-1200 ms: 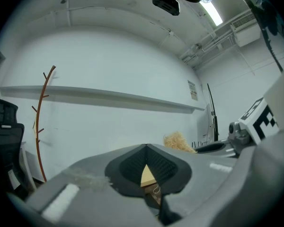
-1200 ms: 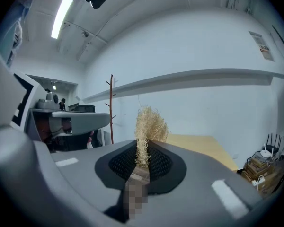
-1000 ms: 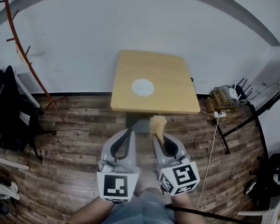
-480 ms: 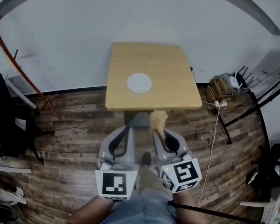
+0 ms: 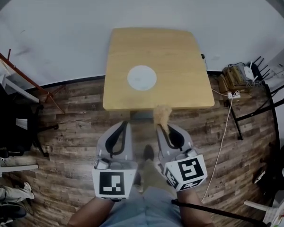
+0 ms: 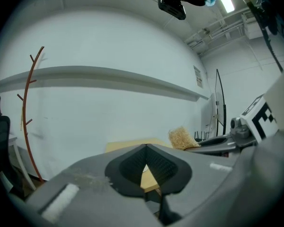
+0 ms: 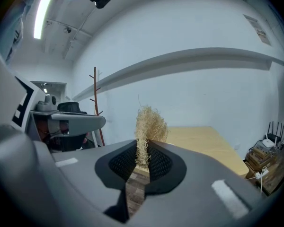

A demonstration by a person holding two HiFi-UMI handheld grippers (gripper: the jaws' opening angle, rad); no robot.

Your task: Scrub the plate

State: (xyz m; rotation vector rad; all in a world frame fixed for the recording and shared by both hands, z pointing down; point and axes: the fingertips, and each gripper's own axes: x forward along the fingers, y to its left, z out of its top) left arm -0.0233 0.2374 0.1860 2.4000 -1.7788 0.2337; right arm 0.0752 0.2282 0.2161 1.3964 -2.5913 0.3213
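Wood-plank flooring (image 5: 71,126) runs up to a white wall, and against it stands a light wooden table (image 5: 180,79) with the white plate (image 5: 142,77) lying near its middle, well apart from both tools. From the head view I see the left gripper (image 5: 123,125) and right gripper (image 5: 163,127) held side by side short of the table's near edge, each with a cube of black-and-white square markers (image 5: 114,184) at its rear; those patterns carry no letters I can read. The left gripper view shows what the head view cannot: its tips (image 6: 145,148) are pressed together with nothing between them. The right gripper view shows its pads pinching a tuft of straw-coloured scrubber (image 7: 149,126), which sticks up past the tips. Only the gripper views take in a thin red coat stand (image 6: 26,108), a ceiling light strip (image 6: 226,2) and a small wall notice (image 6: 198,77), too small to read.
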